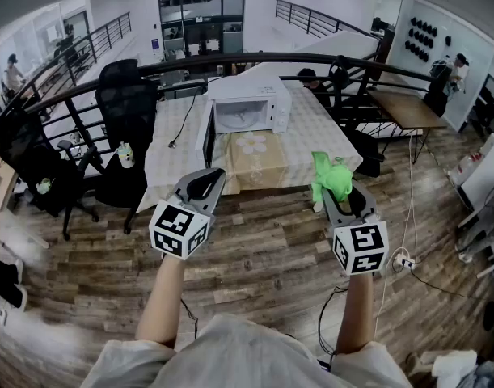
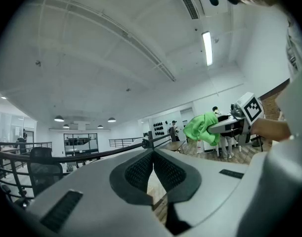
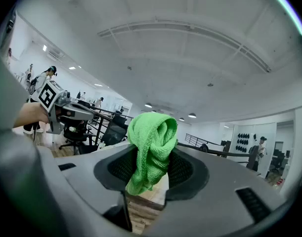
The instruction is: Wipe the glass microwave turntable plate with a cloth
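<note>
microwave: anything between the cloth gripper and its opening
Nothing visible blocks it: the microwave door hangs open. Only floor and a tan flowered object before it lie ahead of the right gripper holding the green cloth.

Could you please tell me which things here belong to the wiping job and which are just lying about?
Job: green cloth, clamped in right gripper; microwave, door open; glass plate not discernible.
Lying about: office chair; power strip; bottle.

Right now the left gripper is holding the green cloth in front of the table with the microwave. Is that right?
Not quite. It is the right gripper that holds the green cloth, pinched between its jaws, as the right gripper view shows. The left gripper is shut on nothing. The table with the microwave is indeed ahead.
</note>
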A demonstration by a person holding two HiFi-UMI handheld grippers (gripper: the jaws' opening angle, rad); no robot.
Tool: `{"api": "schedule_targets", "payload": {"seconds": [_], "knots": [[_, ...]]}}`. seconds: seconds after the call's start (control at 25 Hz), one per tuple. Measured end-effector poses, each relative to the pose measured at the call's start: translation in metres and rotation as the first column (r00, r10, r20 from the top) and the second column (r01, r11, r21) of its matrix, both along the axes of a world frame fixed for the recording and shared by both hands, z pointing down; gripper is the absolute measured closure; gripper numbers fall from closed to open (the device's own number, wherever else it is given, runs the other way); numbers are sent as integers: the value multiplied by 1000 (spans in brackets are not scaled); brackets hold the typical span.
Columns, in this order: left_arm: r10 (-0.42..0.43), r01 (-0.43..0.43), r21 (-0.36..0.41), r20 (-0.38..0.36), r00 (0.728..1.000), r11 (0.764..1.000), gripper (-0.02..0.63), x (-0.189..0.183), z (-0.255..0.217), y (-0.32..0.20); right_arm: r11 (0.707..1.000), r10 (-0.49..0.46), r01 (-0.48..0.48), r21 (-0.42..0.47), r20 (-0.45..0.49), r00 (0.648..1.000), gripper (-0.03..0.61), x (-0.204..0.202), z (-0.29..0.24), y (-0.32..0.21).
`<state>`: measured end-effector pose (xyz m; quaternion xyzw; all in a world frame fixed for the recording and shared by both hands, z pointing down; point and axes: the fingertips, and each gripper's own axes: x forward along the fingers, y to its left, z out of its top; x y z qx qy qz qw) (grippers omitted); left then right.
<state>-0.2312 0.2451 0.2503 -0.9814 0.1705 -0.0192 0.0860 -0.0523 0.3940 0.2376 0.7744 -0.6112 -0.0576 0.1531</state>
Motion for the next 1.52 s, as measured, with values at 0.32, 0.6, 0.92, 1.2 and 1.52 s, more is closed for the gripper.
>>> {"api": "schedule_targets", "payload": {"seconds": [0.32, 0.6, 0.92, 1.2, 1.52], "knots": [[-41, 41, -8, 3, 999, 999, 594, 31, 6, 6, 999, -40, 40, 5, 12, 999, 397, 37, 6, -2], [-100, 100, -36, 10, 995, 994, 594, 62, 23, 28, 990, -143, 143, -13, 32, 989, 396, 71, 24, 6], [-132, 133, -37, 29, 991, 990, 594, 86, 34, 10, 985, -162, 163, -49, 26, 986, 397, 104, 43, -15], [-113, 114, -19, 41, 993, 993, 594, 109, 37, -74, 989, -142, 143, -43, 17, 990, 397, 128, 47, -86], [-66, 67, -15, 60, 996, 998, 594, 147, 39, -200, 995, -81, 83, -47, 36, 996, 399, 151, 36, -198]]}}
